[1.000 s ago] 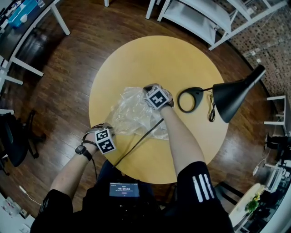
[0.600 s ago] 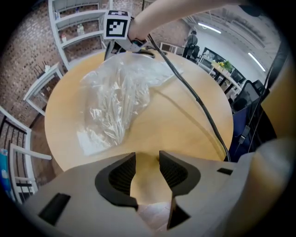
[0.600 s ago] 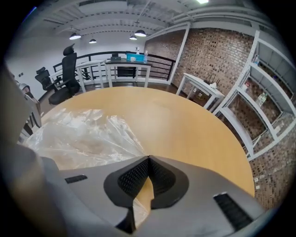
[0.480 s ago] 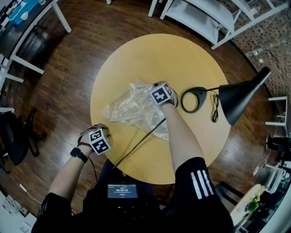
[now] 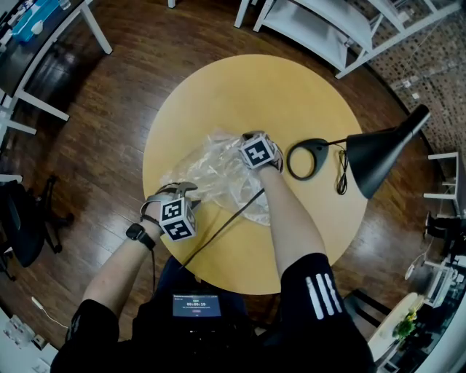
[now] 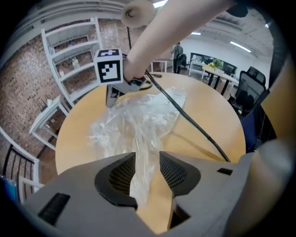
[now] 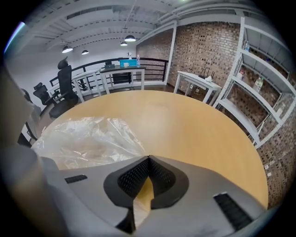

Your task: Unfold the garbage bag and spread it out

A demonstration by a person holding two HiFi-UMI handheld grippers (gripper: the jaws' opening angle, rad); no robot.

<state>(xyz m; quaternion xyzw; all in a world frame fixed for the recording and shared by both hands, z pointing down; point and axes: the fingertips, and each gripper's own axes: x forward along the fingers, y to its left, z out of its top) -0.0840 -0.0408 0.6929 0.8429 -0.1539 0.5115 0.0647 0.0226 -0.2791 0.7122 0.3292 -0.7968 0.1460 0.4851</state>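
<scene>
Jaws of the left gripper (image 6: 147, 167) stand apart over the near edge of the round table (image 5: 247, 87), a thin tail of the clear garbage bag (image 6: 138, 120) lying loose between them; a black cable (image 5: 218, 227) crosses the bag's near side; the bag itself sits crumpled at the table's middle, only partly opened; at its far right edge the right gripper (image 7: 148, 161) is clamped tight on a sliver of the film; just beyond, a black lamp (image 5: 378, 156) stands apart from the bag; white shelves (image 5: 313, 22) stand on the wooden floor behind.
</scene>
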